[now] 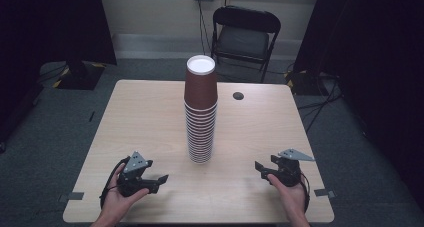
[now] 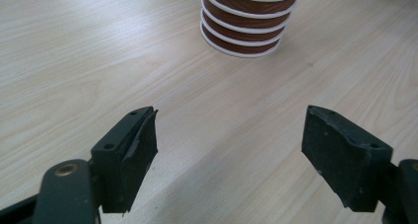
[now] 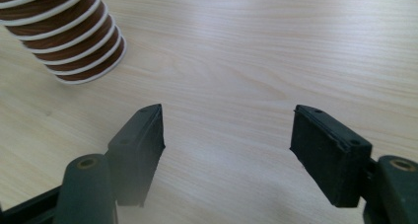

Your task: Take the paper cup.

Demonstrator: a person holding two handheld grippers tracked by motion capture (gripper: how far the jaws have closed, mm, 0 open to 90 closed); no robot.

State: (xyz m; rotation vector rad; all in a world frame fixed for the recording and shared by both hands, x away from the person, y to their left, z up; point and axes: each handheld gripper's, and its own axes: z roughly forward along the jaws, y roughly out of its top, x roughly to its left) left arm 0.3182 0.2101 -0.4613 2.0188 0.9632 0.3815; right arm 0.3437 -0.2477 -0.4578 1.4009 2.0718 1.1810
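cup stack (image 1: 201, 112) mid-counter (image 1: 150, 117), bare wood around | left hand-held gripper (image 1: 159, 181) near-left edge, jaws apart | right hand-held gripper (image 1: 261, 169) near-right edge, jaws apart

One table (image 1: 150, 117) carries one tall stack of brown paper cups (image 1: 201, 112), too many to count surely, with two claws and one folding chair (image 1: 245, 37) behind.

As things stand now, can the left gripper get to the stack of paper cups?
Probably yes. The left gripper has its jaws open and holds nothing, and bare table lies between it and the stack of cups. Nothing stands in the way.
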